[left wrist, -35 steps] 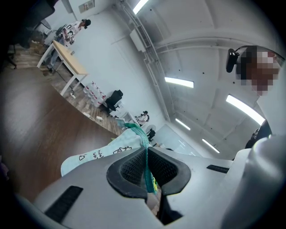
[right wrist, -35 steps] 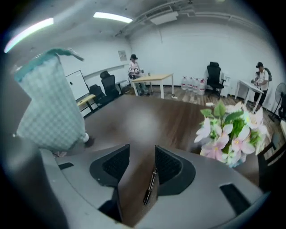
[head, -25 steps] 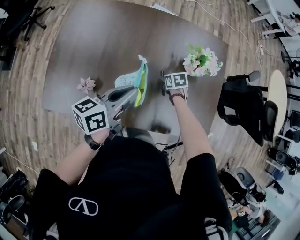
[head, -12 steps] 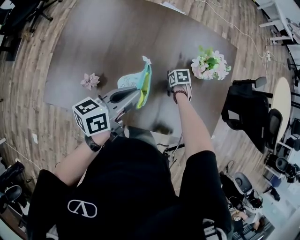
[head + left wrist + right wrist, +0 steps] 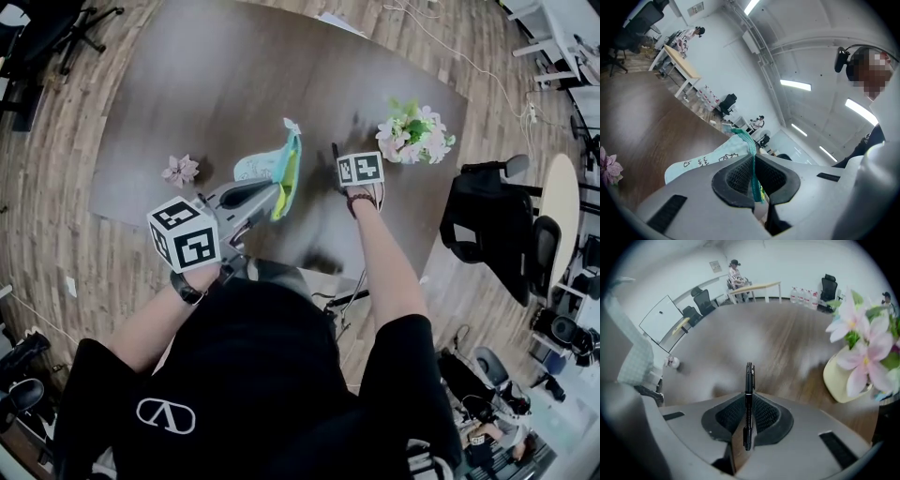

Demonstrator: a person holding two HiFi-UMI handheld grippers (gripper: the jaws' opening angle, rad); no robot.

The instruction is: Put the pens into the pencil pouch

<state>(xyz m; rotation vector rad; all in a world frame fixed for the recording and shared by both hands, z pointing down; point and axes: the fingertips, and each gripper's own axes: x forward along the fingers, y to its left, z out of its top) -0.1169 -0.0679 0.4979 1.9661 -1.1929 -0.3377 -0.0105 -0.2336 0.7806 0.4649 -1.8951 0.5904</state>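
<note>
A light blue pencil pouch (image 5: 281, 169) with a teal and yellow mouth stands up off the dark table (image 5: 206, 84). My left gripper (image 5: 265, 192) is shut on its teal edge (image 5: 751, 154), which runs between the pads; the pouch's printed side (image 5: 701, 161) hangs beyond. To the pouch's right, my right gripper (image 5: 342, 178) points steeply down at the table. A black pen (image 5: 748, 380) stands between its closing jaws, and the pads of my right gripper (image 5: 748, 427) press on it from both sides. The pen's capped end sticks out past the fingertips.
A pot of pink and white flowers (image 5: 412, 131) stands just right of the right gripper and looms close (image 5: 848, 380) in its view. A small pink flower (image 5: 180, 171) lies left of the pouch. A black office chair (image 5: 487, 220) stands off the table's right edge.
The left gripper and the pouch have kept still. The right gripper has shifted only slightly beside the flower pot.
</note>
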